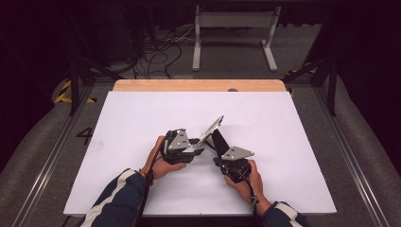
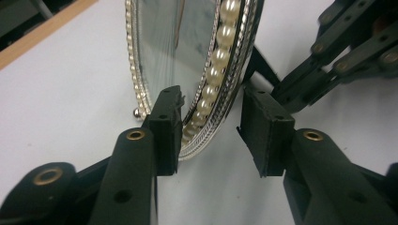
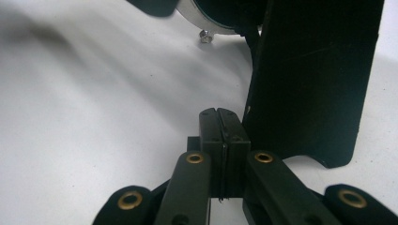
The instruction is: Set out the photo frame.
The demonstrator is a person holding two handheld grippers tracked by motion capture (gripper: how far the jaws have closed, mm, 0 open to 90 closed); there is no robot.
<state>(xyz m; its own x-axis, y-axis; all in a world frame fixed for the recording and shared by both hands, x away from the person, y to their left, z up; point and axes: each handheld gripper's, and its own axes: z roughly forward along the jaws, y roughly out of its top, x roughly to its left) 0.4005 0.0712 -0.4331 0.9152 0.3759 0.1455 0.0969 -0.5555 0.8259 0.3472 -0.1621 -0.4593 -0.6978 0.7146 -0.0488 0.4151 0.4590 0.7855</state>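
Observation:
A small oval mirror (image 1: pixel 211 127) with a pearl and silver rim stands tilted on the white board, propped by its black back stand (image 1: pixel 219 140). In the left gripper view the mirror's (image 2: pixel 183 47) lower rim sits between my left gripper's (image 2: pixel 211 101) jaws. One pad rests against the glass side and the other stands clear of the pearl edge, so the gripper is open. My left gripper (image 1: pixel 199 146) comes in from the mirror's left. My right gripper (image 1: pixel 221 157) is shut, jaws pressed together (image 3: pixel 219 112), right beside the black stand (image 3: pixel 309 79), nothing seen between them.
The white board (image 1: pixel 142 118) covers a wooden table whose far edge (image 1: pixel 198 85) shows beyond it. Free board lies to the left, right and far side of the mirror. A white metal frame (image 1: pixel 234 28) and cables (image 1: pixel 158 56) are on the floor behind.

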